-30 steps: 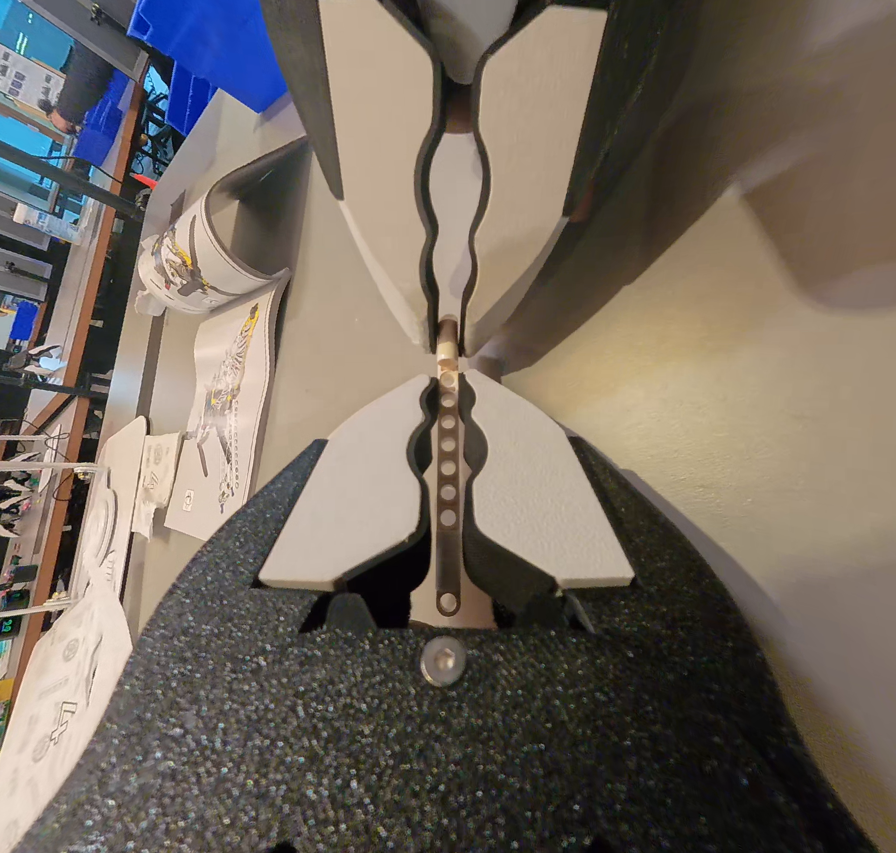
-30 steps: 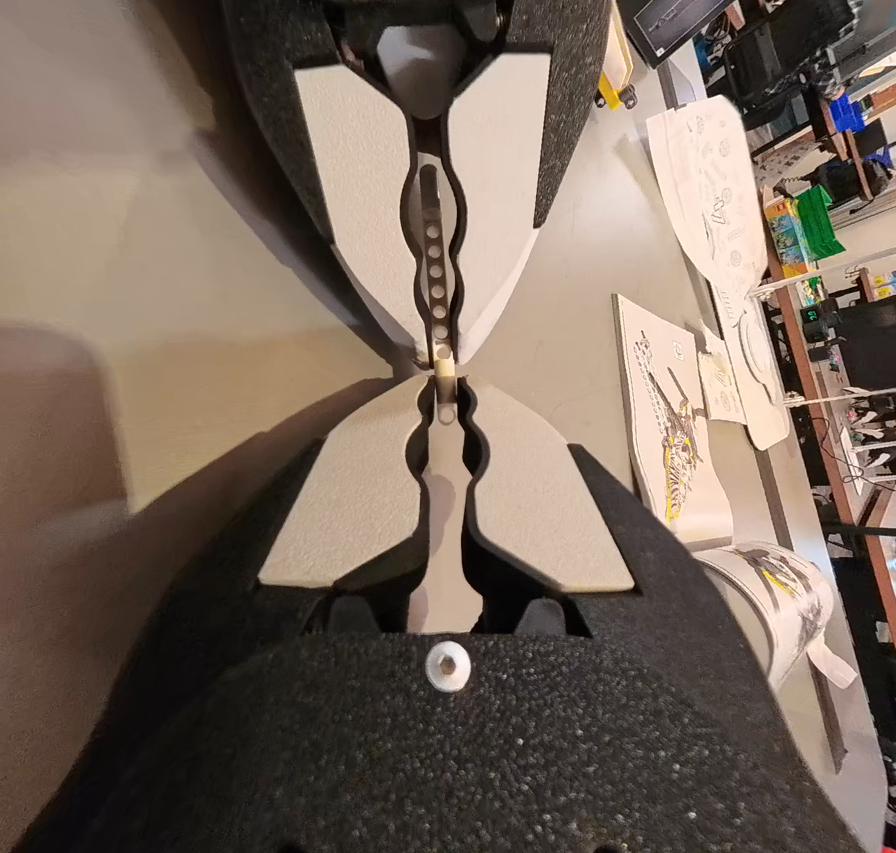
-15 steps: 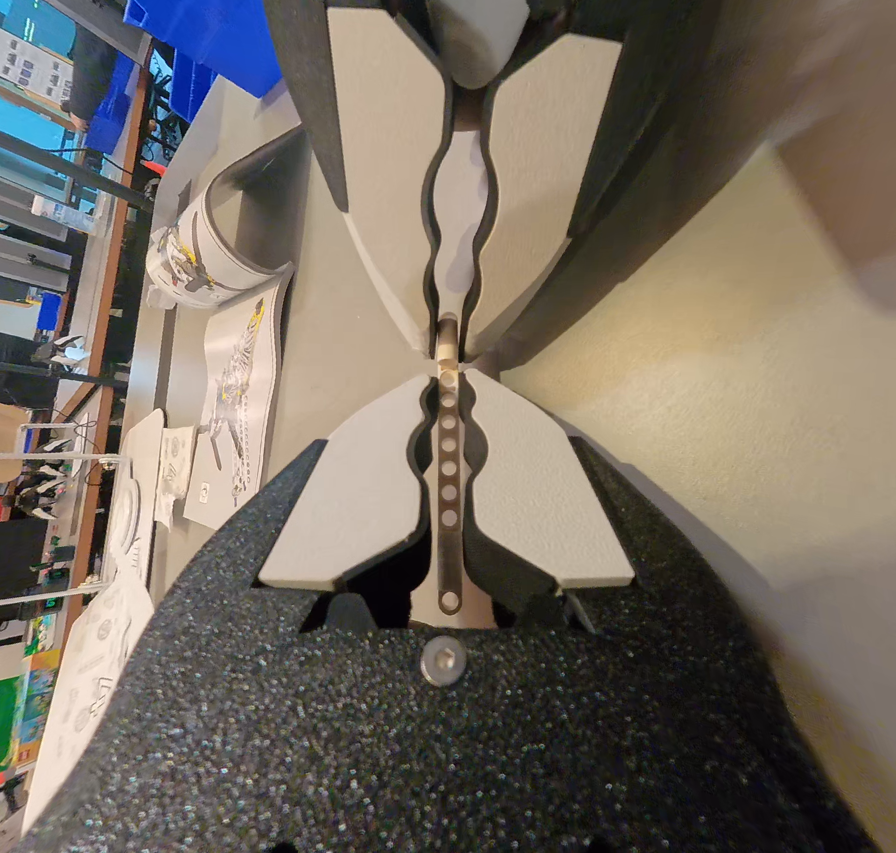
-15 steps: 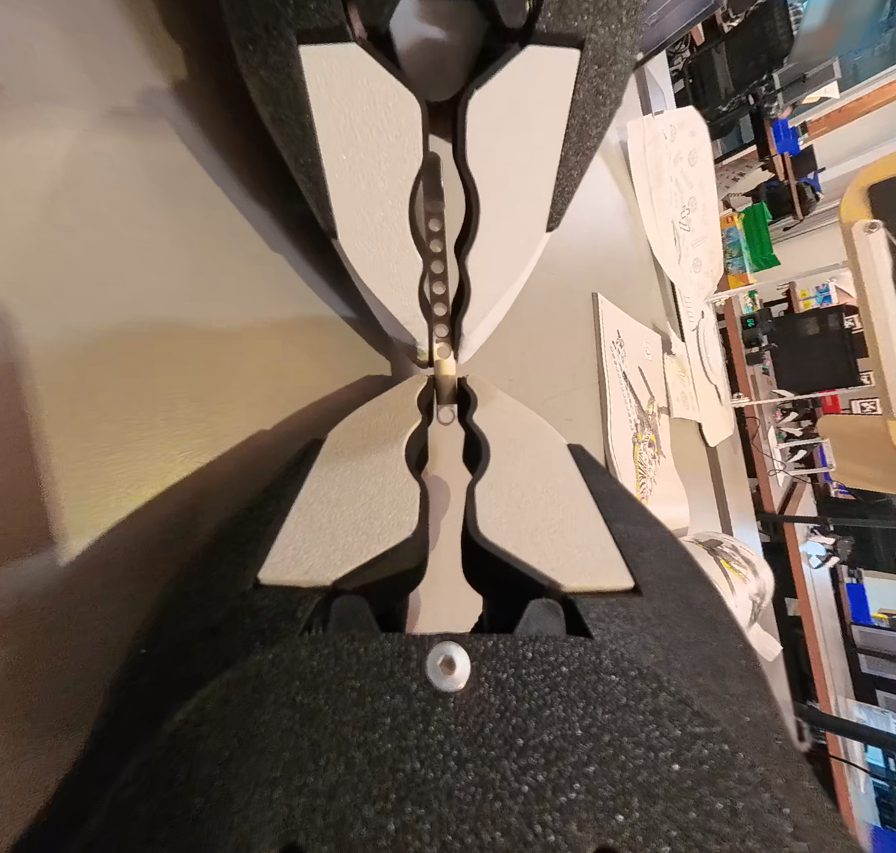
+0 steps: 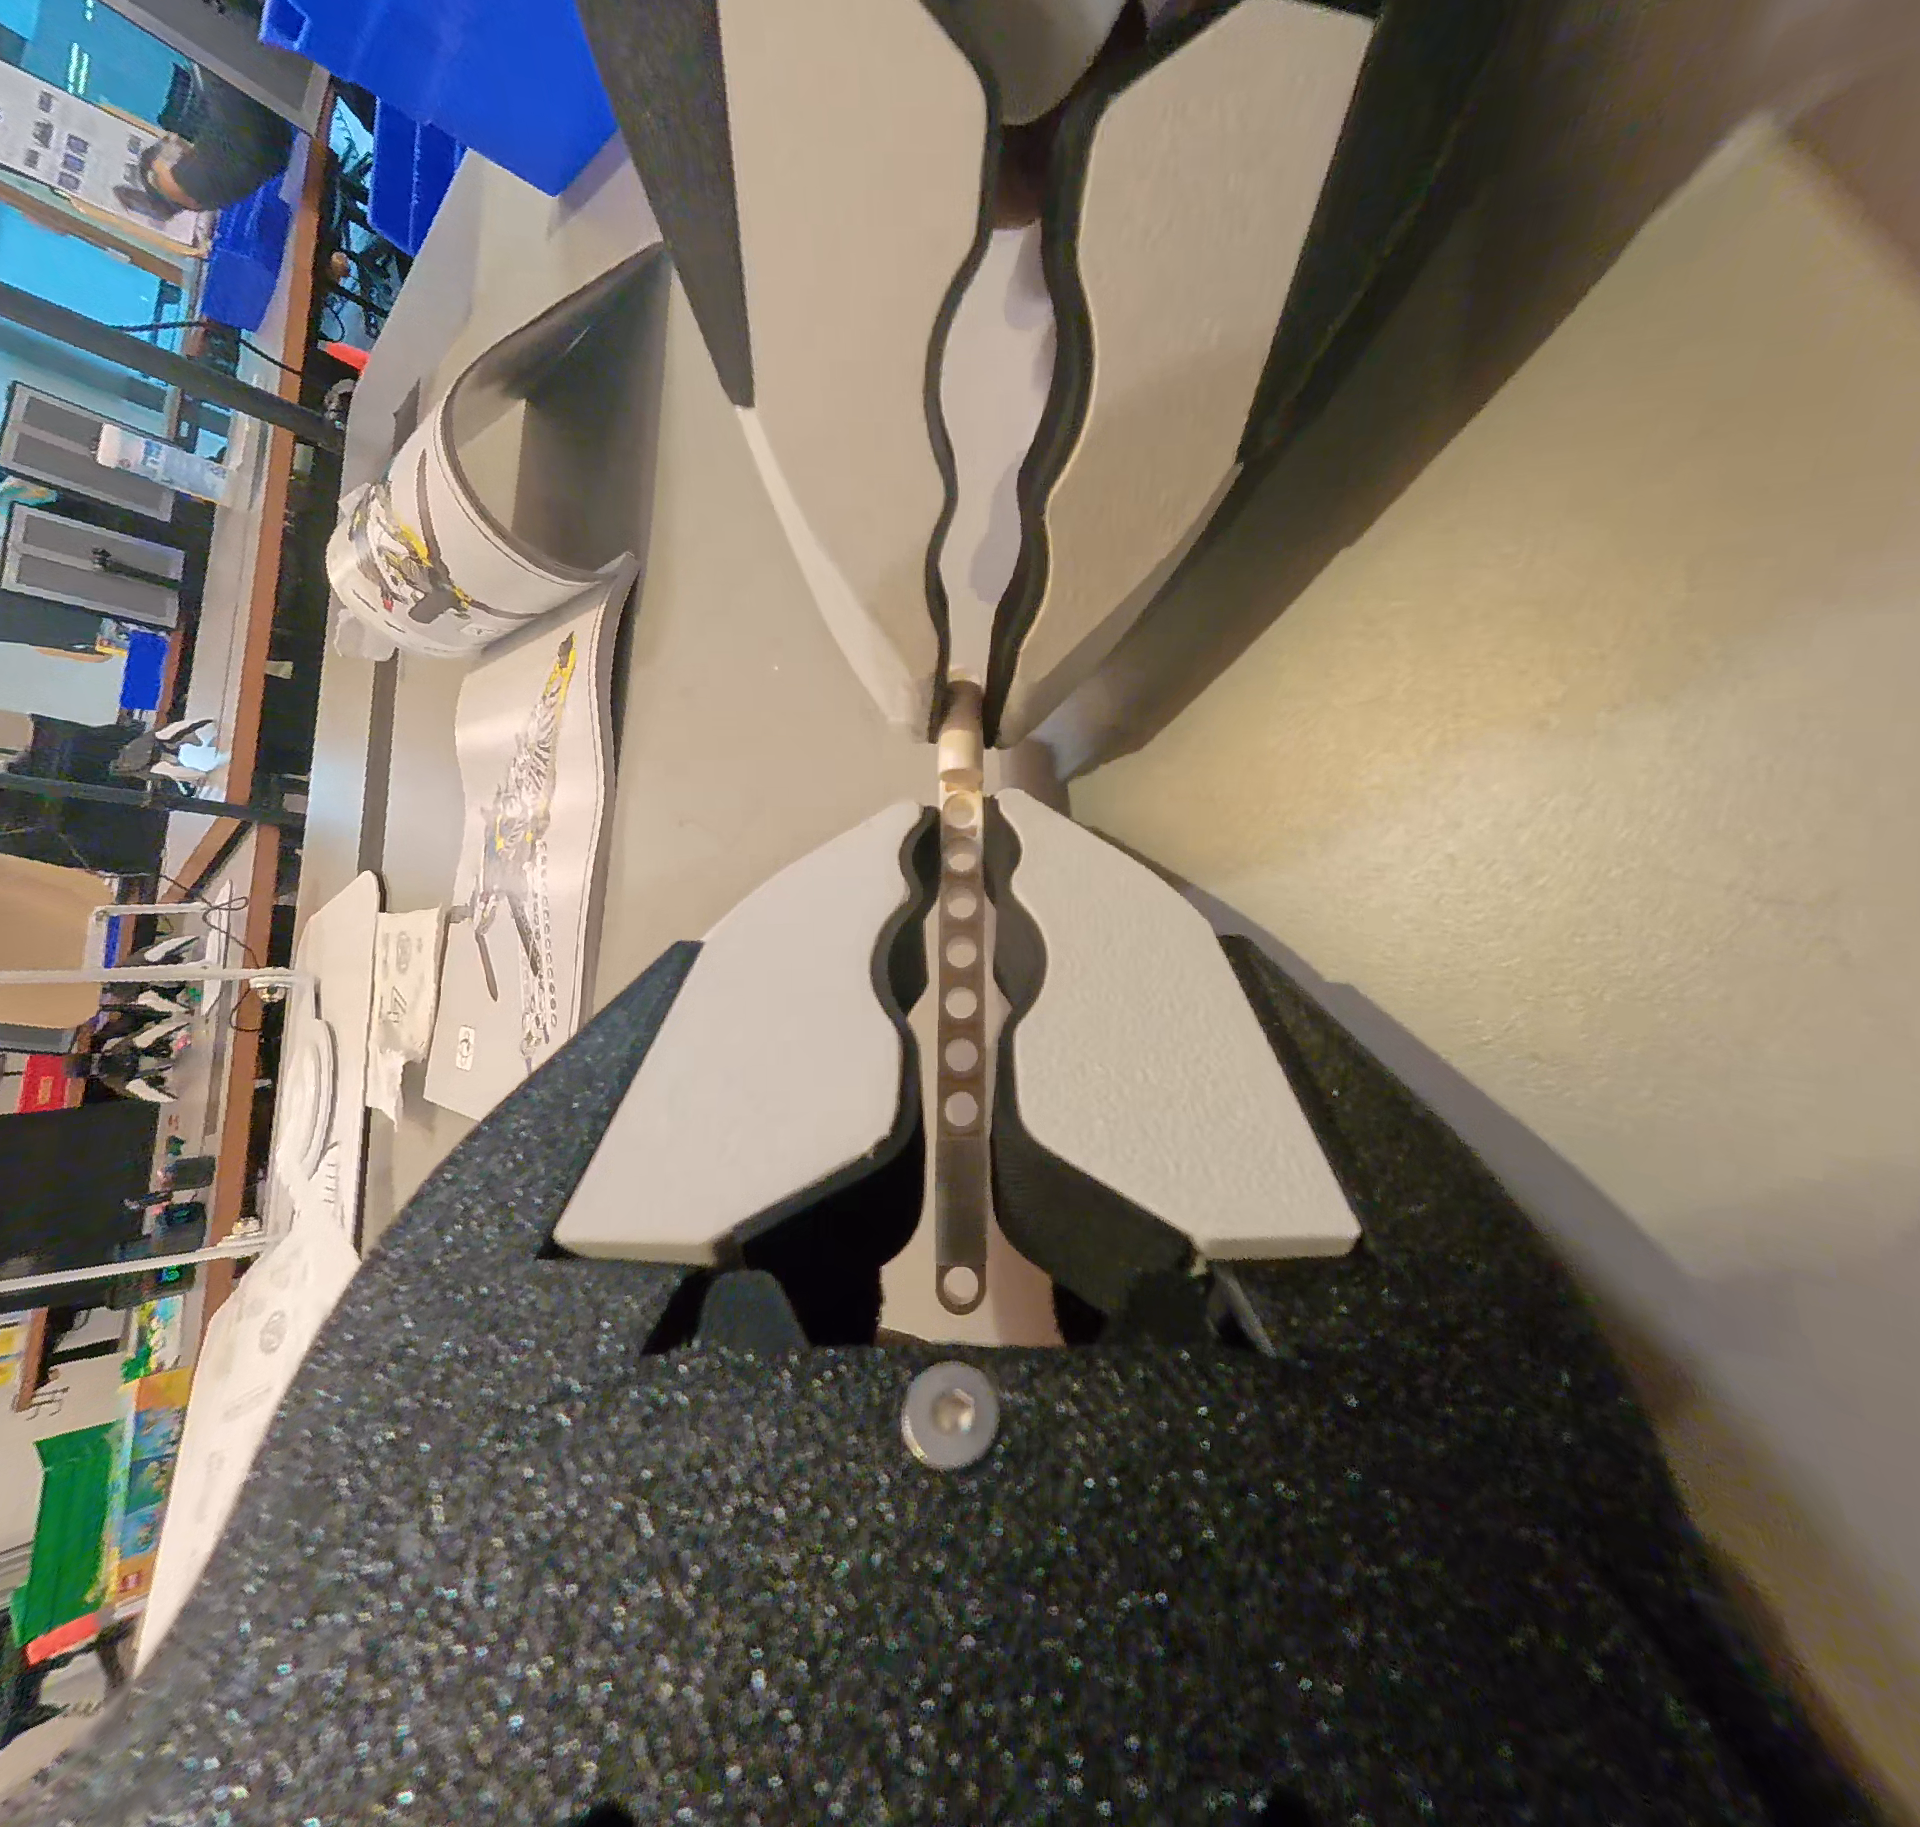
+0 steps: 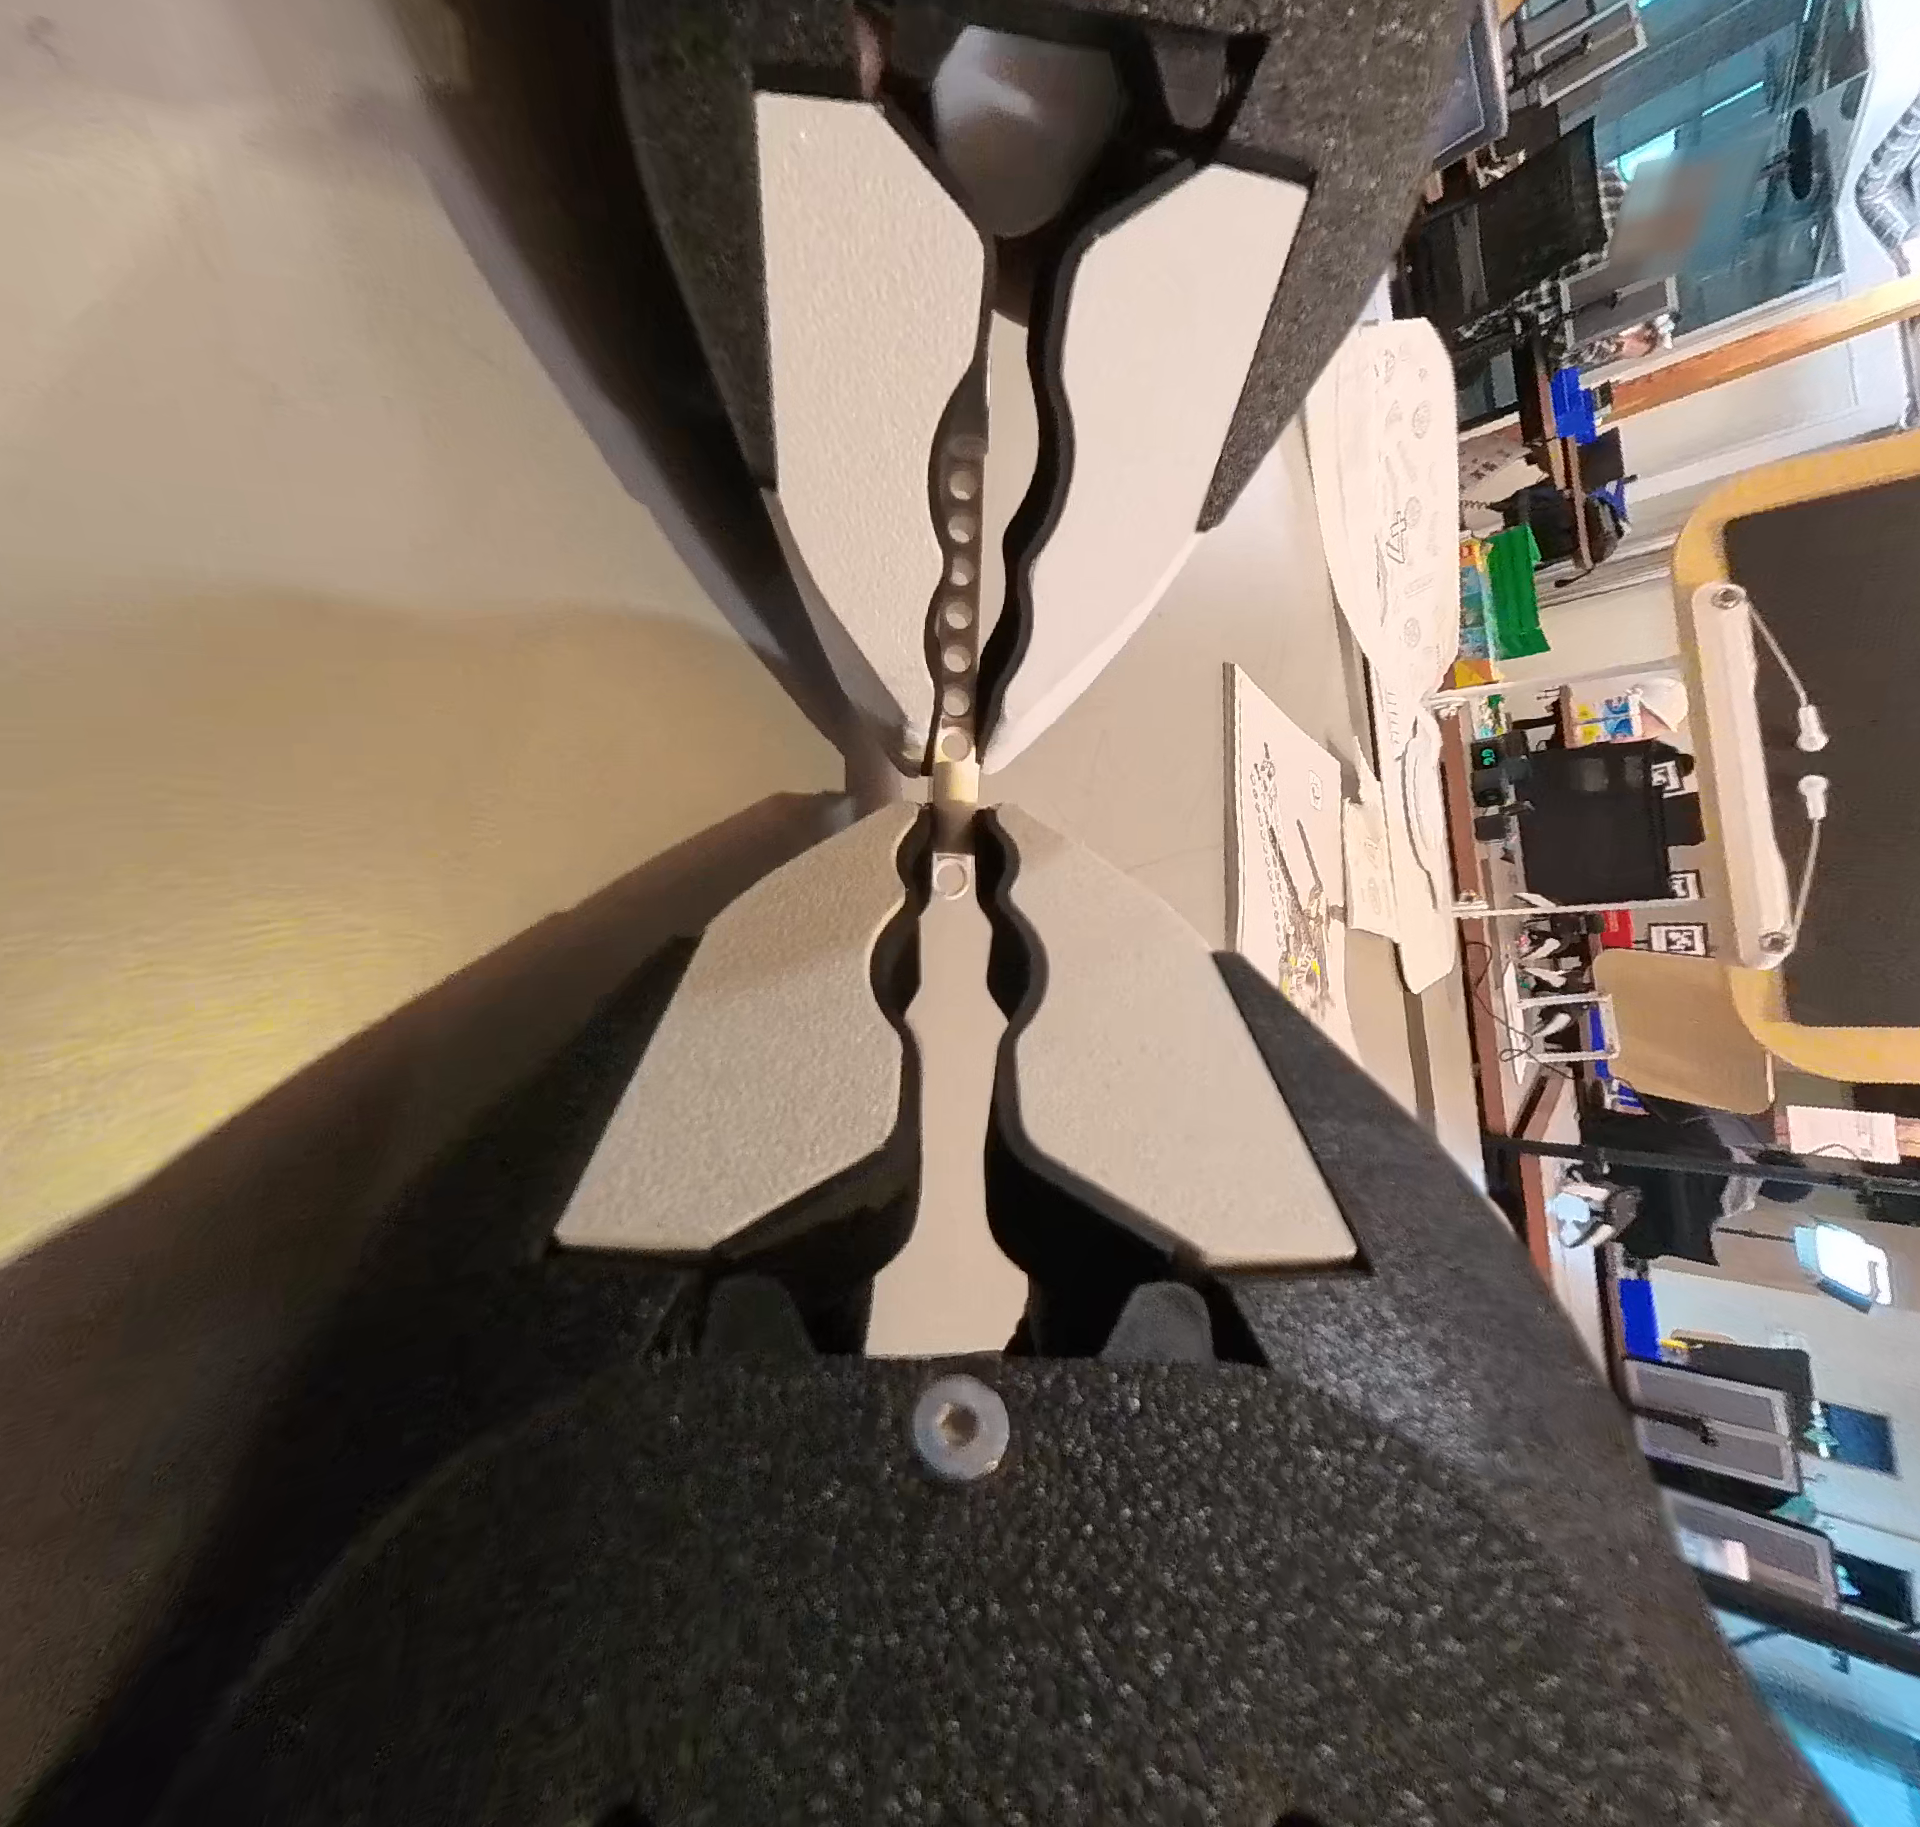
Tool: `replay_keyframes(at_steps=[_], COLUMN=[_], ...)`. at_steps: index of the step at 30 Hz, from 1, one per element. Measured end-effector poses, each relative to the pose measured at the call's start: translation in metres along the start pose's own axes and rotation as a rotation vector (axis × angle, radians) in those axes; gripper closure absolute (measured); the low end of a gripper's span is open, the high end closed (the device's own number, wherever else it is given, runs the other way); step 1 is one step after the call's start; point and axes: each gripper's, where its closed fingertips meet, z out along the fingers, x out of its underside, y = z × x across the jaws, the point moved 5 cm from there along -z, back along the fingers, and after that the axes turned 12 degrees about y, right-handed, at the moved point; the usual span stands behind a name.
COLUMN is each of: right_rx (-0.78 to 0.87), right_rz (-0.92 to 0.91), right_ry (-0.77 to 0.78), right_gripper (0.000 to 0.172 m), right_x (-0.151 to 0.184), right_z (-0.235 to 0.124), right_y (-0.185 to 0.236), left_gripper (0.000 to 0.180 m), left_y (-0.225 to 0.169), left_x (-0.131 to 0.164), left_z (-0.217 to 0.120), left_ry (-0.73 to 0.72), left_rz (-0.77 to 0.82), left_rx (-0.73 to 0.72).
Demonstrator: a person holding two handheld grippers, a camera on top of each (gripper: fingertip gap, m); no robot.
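My two grippers meet tip to tip above the grey table [image 5: 748,634]. My left gripper [image 5: 961,811] is shut on a grey beam with a row of holes [image 5: 961,998], which lies lengthwise between its pads. My right gripper [image 6: 951,827] is shut on a small tan pin [image 6: 954,780] with a light grey holed end [image 6: 951,875]. The pin's free end touches the end of the beam [image 6: 961,624]. In the left wrist view the right gripper [image 5: 961,728] shows at the top with the tan pin [image 5: 958,738]. In the right wrist view the left gripper [image 6: 956,738] shows at the top.
An open instruction booklet [image 5: 530,842] and a curled printed sheet [image 5: 457,541] lie on the table, with paper bags [image 6: 1382,489] beyond. A cream wall [image 5: 1507,738] is close on one side. Blue bins [image 5: 416,32], a wood-framed chair [image 6: 1818,738] and shelves stand farther off. Less than 4 cm separates the two grippers' tips.
Both grippers have swung together, so the background has shifted in both views. The pin and the beam stay end to end, each still held.
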Motion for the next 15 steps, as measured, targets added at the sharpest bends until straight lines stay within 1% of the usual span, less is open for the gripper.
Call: replay_keyframes(at_steps=[5, 11, 15], right_rx=[0.040, 0.025, -0.005], right_rz=[-0.116, -0.291, -0.405], right_ry=[-0.037, -0.101, -0.144], right_gripper=[0.165, 0.165, 0.165], right_x=[-0.002, -0.001, 0.001], right_z=[-0.007, -0.013, -0.015], right_y=[0.005, 0.009, 0.006], left_gripper=[0.171, 0.170, 0.170], left_y=[-0.004, -0.010, -0.010], left_x=[-0.001, -0.006, -0.009], left_z=[-0.001, -0.002, 0.000], left_ry=[-0.021, 0.003, 0.013], left_rz=[0.058, 0.134, 0.145], left_rx=[-0.004, -0.010, -0.020])
